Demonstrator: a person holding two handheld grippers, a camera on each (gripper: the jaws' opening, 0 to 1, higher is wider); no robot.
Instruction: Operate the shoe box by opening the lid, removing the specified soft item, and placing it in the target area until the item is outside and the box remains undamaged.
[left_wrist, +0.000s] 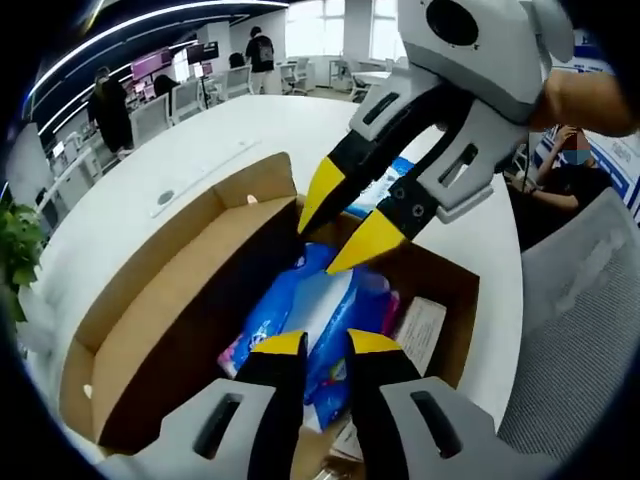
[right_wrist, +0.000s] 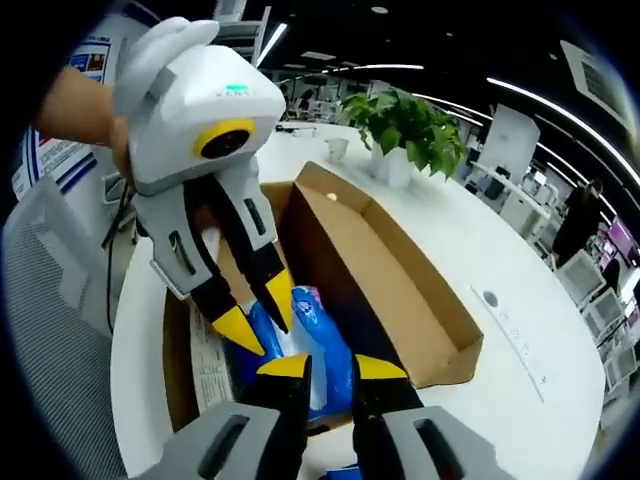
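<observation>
Both hand-held grippers, left (left_wrist: 325, 345) and right (right_wrist: 332, 368), are hovering slightly parted, grasping nothing, over the blue soft pack (left_wrist: 320, 310) inside the opened shoe box (left_wrist: 150, 330).

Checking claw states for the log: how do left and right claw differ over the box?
Left claw: tips nearly together; right claw: tips spread wider. In the right gripper view, the left claw's tips sit close to the blue soft pack. Shared: yellow tips, both over the open shoe box, neither visibly gripping.

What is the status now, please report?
Both grippers open above the open shoe box: left gripper, right gripper. Blue soft pack lies inside, not gripped. Paper sheet beside it.
</observation>
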